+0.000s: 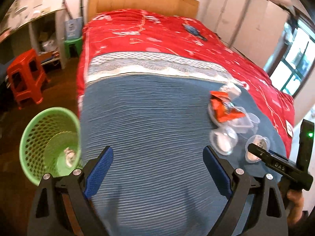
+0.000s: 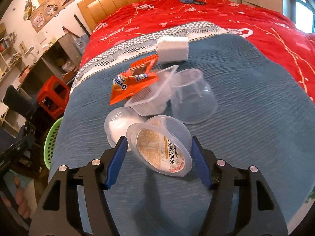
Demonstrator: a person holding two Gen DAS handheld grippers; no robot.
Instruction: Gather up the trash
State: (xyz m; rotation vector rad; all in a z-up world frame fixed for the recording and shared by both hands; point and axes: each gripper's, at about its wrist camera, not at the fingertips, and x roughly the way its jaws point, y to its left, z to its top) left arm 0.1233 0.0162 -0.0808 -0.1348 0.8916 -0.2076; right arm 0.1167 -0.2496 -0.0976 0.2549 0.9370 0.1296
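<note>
Bedroom: blue blanket (image 2: 246, 118) lying over red quilt (image 2: 256, 19) on the bed. Trash sitting clustered on it. Right gripper (image 2: 157, 149) straddling a labelled jelly cup (image 2: 157, 149), pads beside its walls, contact unclear. Left gripper (image 1: 157, 157) hovering wide open, empty, beside green basket (image 1: 49, 137) on the floor.

Clear glossy plastic cups (image 2: 194, 96) beside a shiny orange foil wrapper (image 2: 131, 84). Ribbed matt blue cloth (image 2: 246, 118) underneath. Perforated green plastic basket (image 1: 37, 137), smooth wooden headboard (image 1: 141, 0).
</note>
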